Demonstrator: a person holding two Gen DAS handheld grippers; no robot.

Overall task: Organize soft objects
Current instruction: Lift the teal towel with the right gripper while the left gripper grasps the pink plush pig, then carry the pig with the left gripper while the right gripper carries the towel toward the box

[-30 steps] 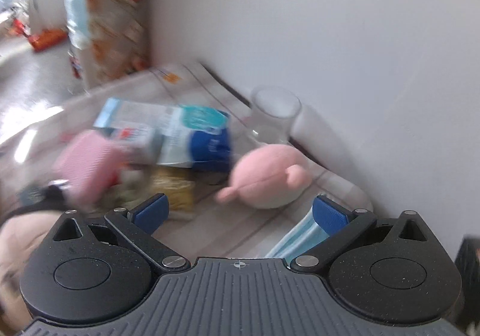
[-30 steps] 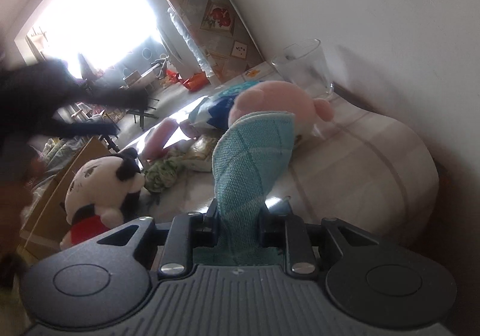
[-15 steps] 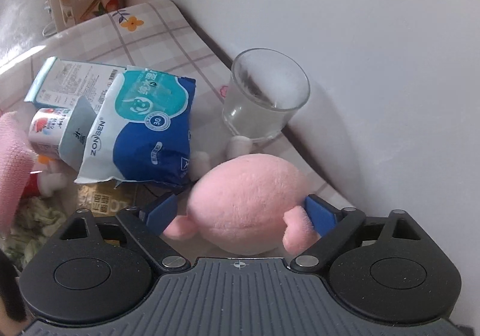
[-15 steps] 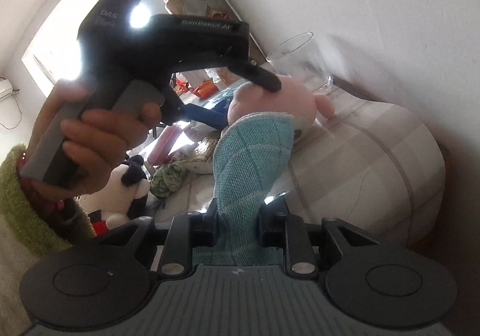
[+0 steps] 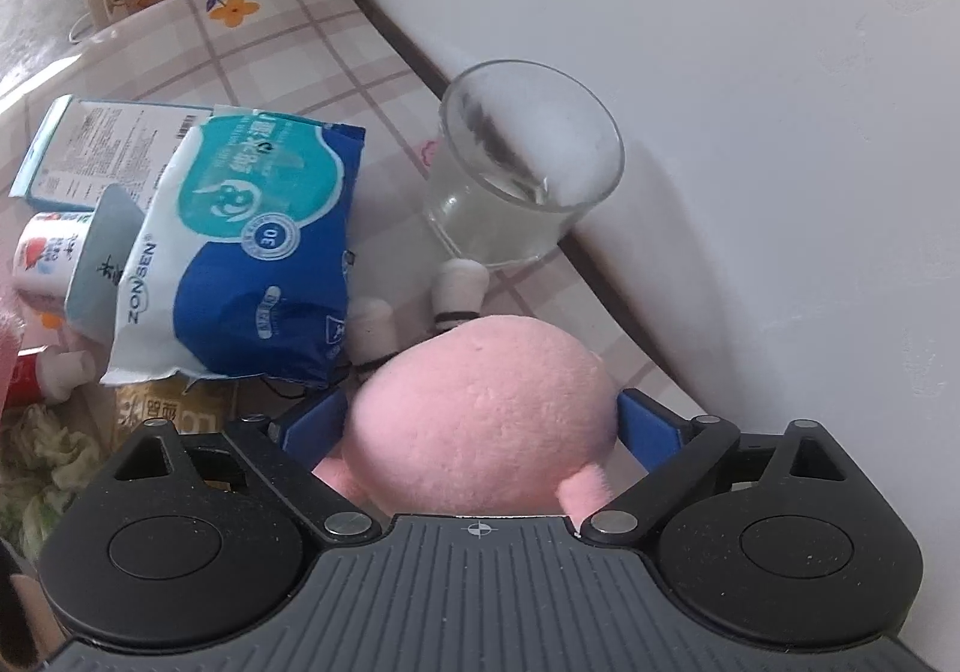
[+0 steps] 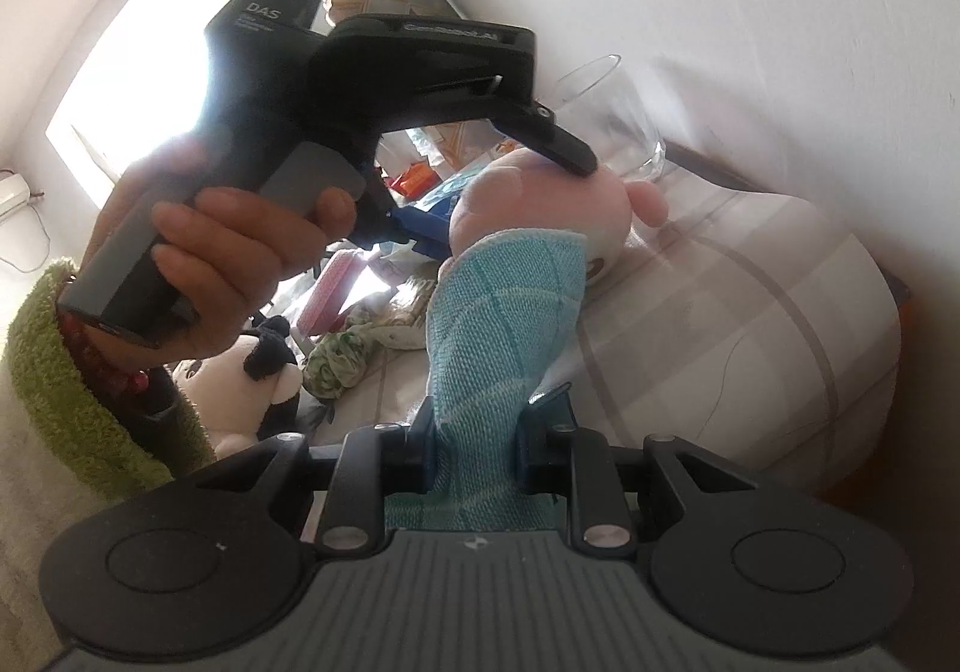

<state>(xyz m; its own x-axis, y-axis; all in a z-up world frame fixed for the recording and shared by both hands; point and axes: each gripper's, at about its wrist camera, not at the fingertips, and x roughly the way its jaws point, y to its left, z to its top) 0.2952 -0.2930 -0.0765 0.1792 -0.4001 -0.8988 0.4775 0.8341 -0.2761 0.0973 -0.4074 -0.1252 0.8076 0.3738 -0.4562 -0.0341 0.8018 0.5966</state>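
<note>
The desk [image 5: 288,42] is covered with a checked cloth and stands against a white wall [image 5: 750,72]. Many things lie on it.

The left claw [image 5: 480,420] points down on the pink plush toy [image 5: 486,408]. Its two blue fingers [image 5: 645,432] stand on either side of the toy's round body, spread wide. If the pads already press into the plush I cannot tell; they are at least just beside it. In the right wrist view a hand [image 6: 240,252] with a green fluffy sleeve [image 6: 78,390] holds the black handle of this left claw above the toy.

The right claw [image 6: 474,450] is pressed together on a teal knitted cloth [image 6: 504,324], which stands up from between its fingers in front of the camera.

The pink plush toy lies near the wall edge of the desk. Just beyond it stands an upright clear glass [image 5: 528,162], close to the wall. To the left of the toy lies a blue and white pack of wipes [image 5: 240,252], partly over a light blue flat box [image 5: 90,150] and a small white carton [image 5: 72,264].

Further left, in the right wrist view, a black and white plush doll [image 6: 252,390] lies near the desk's edge, and a crumpled green cloth [image 6: 342,354] is beside it.
</note>
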